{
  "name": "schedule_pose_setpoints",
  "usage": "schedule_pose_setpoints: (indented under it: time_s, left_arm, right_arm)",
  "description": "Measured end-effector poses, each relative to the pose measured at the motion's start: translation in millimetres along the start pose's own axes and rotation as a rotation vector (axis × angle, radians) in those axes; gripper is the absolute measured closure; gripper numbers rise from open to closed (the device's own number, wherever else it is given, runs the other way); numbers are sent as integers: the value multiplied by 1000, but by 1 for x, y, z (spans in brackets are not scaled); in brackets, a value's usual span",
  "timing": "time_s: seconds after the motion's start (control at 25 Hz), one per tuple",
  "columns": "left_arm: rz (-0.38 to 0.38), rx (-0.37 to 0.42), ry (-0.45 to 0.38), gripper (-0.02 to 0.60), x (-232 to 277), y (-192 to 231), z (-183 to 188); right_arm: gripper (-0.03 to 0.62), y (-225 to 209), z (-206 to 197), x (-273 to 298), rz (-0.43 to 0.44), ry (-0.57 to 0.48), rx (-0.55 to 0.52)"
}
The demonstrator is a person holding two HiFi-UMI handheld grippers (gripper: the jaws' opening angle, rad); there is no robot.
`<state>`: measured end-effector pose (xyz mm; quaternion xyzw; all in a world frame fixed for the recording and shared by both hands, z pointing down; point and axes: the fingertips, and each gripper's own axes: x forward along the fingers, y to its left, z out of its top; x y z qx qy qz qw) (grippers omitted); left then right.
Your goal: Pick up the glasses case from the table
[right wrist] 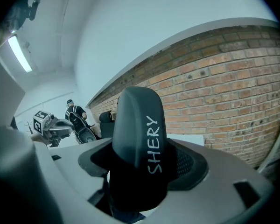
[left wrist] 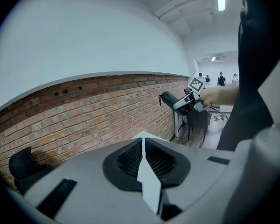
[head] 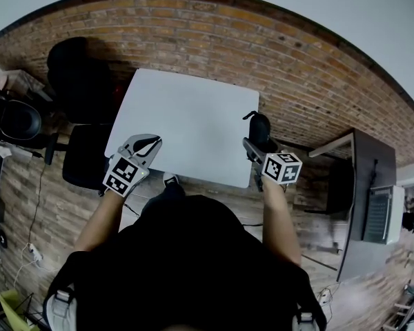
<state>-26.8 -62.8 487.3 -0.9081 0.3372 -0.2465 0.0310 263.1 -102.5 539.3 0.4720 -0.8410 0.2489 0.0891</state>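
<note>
Right gripper view: where does it put the glasses case (right wrist: pixel 137 143)?

— Clamped between the jaws of the right gripper (head: pixel 252 147). They are closed on its lower half, and its rounded end with the lettering sticks out past the tips. Its long axis runs along the jaws, not across them.

— And against the table (head: pixel 186 116)?

— Head view has the case over the table's near right edge, pointing away from the person. It appears to be clear of the top, though the gap itself cannot be seen.

— The left gripper (head: pixel 148 143)?

— Well apart, over the near left corner. Its jaws are pressed together with nothing between them.

— So what does the next move turn on?

— Probably only the right hand. The case already lies in line with its grip, so a straight rise should do.
</note>
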Motion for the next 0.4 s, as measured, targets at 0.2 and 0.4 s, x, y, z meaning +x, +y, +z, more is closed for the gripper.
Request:
schedule_pose_setpoints:
  time_s: [0.2,0.4]
  left_arm:
    - [-12,8,2,557,1,-5,1]
    - [-17,15,-2,557,4,-7,6]
  right_arm:
    - [263,5,4,-11,-1,-18,-6]
    - [263,13,8,-16,36,-35,13]
